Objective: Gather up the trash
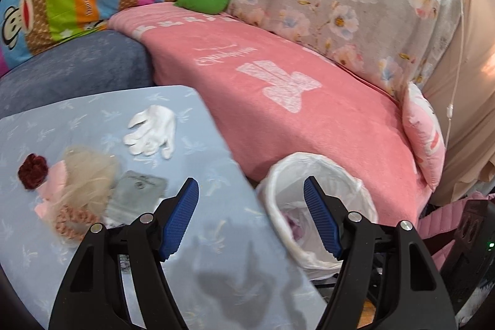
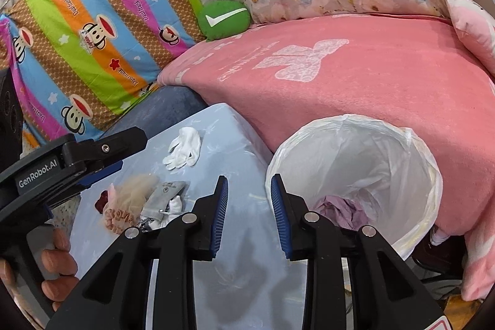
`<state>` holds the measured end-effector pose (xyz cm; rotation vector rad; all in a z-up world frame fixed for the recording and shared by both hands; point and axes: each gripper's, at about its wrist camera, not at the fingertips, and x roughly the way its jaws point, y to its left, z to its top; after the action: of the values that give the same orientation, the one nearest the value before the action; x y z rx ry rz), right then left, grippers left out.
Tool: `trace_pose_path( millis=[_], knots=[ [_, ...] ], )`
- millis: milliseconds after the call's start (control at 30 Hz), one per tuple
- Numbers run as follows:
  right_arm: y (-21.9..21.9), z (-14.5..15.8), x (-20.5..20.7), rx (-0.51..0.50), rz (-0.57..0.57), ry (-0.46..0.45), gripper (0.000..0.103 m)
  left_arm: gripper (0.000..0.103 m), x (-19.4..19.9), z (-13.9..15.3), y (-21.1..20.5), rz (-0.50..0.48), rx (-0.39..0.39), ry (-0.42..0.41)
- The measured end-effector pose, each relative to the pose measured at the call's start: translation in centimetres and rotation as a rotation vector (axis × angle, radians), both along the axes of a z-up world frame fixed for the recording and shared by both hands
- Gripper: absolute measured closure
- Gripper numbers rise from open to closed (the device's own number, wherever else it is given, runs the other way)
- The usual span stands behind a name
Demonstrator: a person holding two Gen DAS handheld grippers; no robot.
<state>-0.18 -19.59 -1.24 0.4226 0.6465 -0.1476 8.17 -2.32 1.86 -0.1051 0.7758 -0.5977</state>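
Left gripper [image 1: 251, 190] wide open, empty, above the tabletop's [image 1: 216, 237] right edge. Right gripper [image 2: 249, 189] partly open, empty. White glove [image 1: 151, 130] mid-table; packet [image 1: 136, 194] and hair ties [image 1: 77, 218] near left edge. Bin [image 2: 355, 175] just beyond right edge, crumpled trash [image 2: 343, 211] inside.

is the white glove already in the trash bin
No, the white glove lies on the light blue table, apart from the lined trash bin, which holds only some crumpled purple material.
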Motion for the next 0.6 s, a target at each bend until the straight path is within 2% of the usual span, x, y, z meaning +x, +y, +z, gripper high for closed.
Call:
trace_pose_path(
  millis=[200, 300, 367, 433, 600],
  knots=[
    [3.6, -0.2, 1.2, -0.018, 0.073, 0.017, 0.073, 0.036, 1.1, -1.1, 4.3, 0.102, 0.006, 0.024],
    [5.4, -0.3, 1.8, -0.028, 0.103, 0.023, 0.067, 0.036, 1.5, -1.7, 6.5, 0.154, 0.031, 0.028],
    [6.7, -0.4, 2.3, -0.033, 0.125, 0.029, 0.064, 0.030, 1.8, -2.3, 8.2, 0.195, 0.046, 0.042],
    [8.2, -0.6, 2.9, -0.041, 0.156, 0.039, 0.064, 0.027, 2.1, -2.7, 9.9, 0.239, 0.038, 0.053],
    [11.9, -1.3, 4.4, -0.055, 0.227, 0.062, 0.064, 0.026, 2.8, -4.0, 13.9, 0.323, 0.018, 0.096]
  ],
)
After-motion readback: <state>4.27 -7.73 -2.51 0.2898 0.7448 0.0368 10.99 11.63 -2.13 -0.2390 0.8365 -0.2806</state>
